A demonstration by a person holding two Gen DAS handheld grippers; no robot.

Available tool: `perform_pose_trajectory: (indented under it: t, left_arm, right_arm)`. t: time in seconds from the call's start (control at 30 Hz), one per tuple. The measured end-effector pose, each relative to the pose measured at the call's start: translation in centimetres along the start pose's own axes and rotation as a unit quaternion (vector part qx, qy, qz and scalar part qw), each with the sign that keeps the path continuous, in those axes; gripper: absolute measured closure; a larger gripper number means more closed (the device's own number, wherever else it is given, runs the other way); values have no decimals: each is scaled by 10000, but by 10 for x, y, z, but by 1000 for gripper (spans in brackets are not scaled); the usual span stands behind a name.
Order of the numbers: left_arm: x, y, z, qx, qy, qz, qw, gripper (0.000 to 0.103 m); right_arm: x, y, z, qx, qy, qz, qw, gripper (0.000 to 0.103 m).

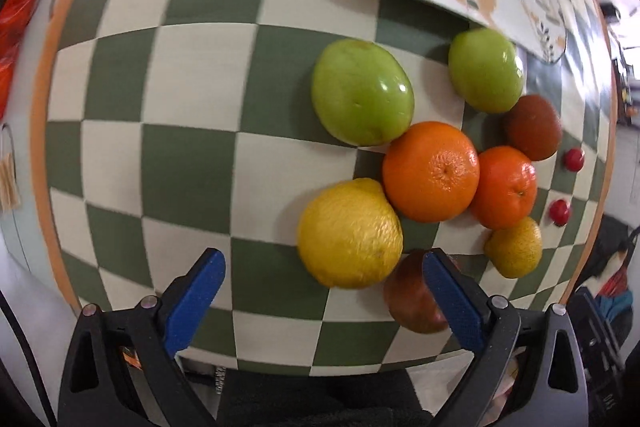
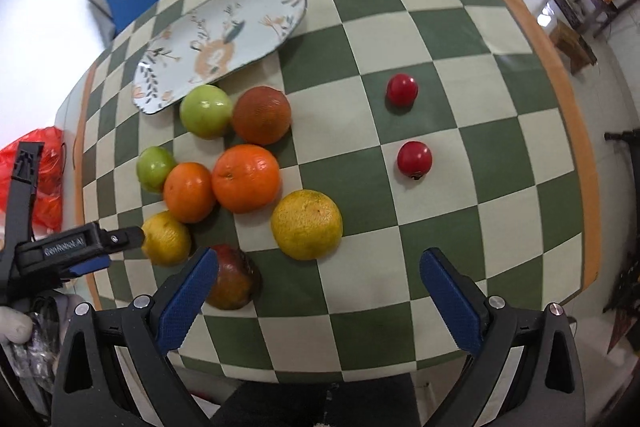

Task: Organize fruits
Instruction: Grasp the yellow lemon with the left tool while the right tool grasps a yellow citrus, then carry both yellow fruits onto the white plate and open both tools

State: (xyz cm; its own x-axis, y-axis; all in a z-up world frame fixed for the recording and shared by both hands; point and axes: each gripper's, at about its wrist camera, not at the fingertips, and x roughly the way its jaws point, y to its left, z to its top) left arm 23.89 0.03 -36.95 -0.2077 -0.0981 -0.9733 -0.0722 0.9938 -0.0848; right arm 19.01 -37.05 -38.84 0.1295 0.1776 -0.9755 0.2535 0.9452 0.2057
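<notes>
Left gripper (image 1: 323, 293): jaws wide apart, holding nothing; it hangs over the near table edge w/ the lemon (image 1: 349, 233) just ahead between the tips.
Right gripper (image 2: 319, 293): also wide open, empty; red-green apple (image 2: 234, 277) sits by its left finger.
Fruit: all on the checked cloth (image 2: 440, 27), none on the plate (image 2: 224, 39) yet. Clustered and touching: 2 green apples, 2 oranges, a brown-red fruit, a yellow-green citrus (image 2: 307, 224). Two small red fruits (image 2: 414, 158) lie well apart, to the right.
Handling, your call: citrus prob. firm, heavy-ish, round, so it'll roll; grip across the widest part. Apples are glossy, likely slippery, so close square.
Small red ones: likely soft, squeeze lightly.
Risk: neighbours touch, so a nudge may set them rolling.
</notes>
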Motion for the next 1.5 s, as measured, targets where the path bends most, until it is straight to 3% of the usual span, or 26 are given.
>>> perform_pose_trajectory:
  t: [0.2,0.27,0.37,0.47,0.53,0.63,0.97,1.23,1.33,1.5]
  left_arm:
    - [28,-34,17,455,104,15,9989,13]
    - [32,-49,18,707,71,-91,9974,23]
    - [36,-69,15,1068,-47,276,9939,43]
    - [43,-75,18,1098,-38,134,9938,43]
    - [49,-83,22,1119,-38,83,9937,42]
    - [72,-95,30,1134,61,97,9935,42]
    - [108,-135,42,1016,-35,-104,9948,43]
    - [121,-179,53,1205,-142,-19,9926,43]
    - [100,-157,43,1199,-178,30,9926,43]
    - [99,-168,42,1086,-256,77,9937,43]
  right_arm:
    - [30,2,11,228,350,55,9991,1]
    - [40,5,14,240,433,35,9988,1]
    - [56,11,18,189,588,-8,9981,3]
    - [72,17,21,102,714,-105,9973,9]
    - [80,20,23,92,786,-92,9968,21]
    - [90,21,25,95,854,-140,9962,30]
    - [109,25,33,76,989,-377,9944,32]
    - [119,28,36,52,968,-463,9942,41]
    - [117,32,34,-58,883,-548,9946,42]
    - [110,34,32,-250,781,-544,9951,42]
